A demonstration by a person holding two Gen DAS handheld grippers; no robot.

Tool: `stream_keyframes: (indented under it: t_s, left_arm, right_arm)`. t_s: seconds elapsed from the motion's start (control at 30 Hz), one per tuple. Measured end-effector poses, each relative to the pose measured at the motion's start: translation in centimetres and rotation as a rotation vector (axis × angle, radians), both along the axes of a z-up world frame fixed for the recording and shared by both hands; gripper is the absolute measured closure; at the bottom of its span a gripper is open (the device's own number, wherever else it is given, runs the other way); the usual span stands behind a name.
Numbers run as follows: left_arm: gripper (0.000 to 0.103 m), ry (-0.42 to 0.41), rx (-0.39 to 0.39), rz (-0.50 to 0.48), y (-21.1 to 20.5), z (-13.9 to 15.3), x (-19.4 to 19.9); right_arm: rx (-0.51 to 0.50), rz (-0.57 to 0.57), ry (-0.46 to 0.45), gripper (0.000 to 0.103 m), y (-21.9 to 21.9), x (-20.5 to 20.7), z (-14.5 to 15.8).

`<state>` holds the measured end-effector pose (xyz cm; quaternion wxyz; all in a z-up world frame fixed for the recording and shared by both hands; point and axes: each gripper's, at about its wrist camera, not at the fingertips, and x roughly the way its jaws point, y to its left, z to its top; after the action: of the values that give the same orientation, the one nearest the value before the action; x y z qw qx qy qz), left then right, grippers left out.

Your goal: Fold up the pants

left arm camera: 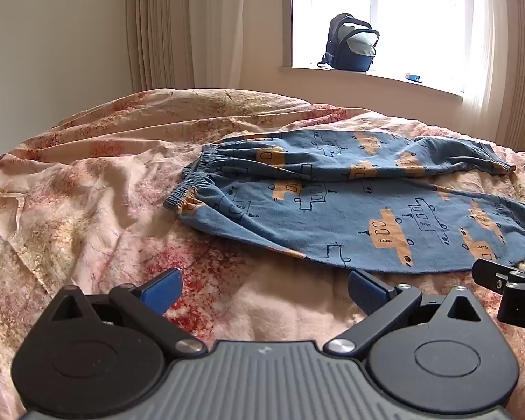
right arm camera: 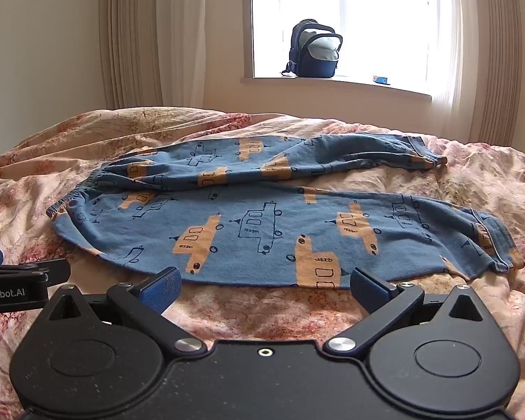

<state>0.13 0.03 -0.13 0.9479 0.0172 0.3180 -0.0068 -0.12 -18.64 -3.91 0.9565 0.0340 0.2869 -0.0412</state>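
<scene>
1. Claws are seen spread wide and empty: the left claw [left arm camera: 264, 288] and the right claw [right arm camera: 264, 287] hover side by side over the bed [left arm camera: 87, 189], nothing lying between their blue ribbed pads.
2. Just ahead of the right claw, the pants [right arm camera: 248, 224] are laid flat across the bed; from the left claw they lie ahead and to its right [left arm camera: 350, 217], the gathered elastic waistband [left arm camera: 185, 192] nearest its line, the cuffs beyond the right claw.
3. Risk is judged thus: the rumpled floral cover could be pinched together with the thin hem, since both are soft and lie in contact; the two legs, already parted and partly overlapped, could be dragged askew if only one layer is caught.
4. Material is judged a soft, limp knit, blue with printed orange vehicles; creases would be held poorly.
</scene>
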Motion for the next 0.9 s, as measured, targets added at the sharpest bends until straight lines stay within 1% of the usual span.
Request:
stream_keyframes:
  t_s: [0.9]
  left_arm:
    - [0.0, 0.002, -0.001, 0.0, 0.1, -0.07, -0.12]
  right_arm:
    - [0.004, 0.001, 0.004, 0.0, 0.01, -0.01, -0.06]
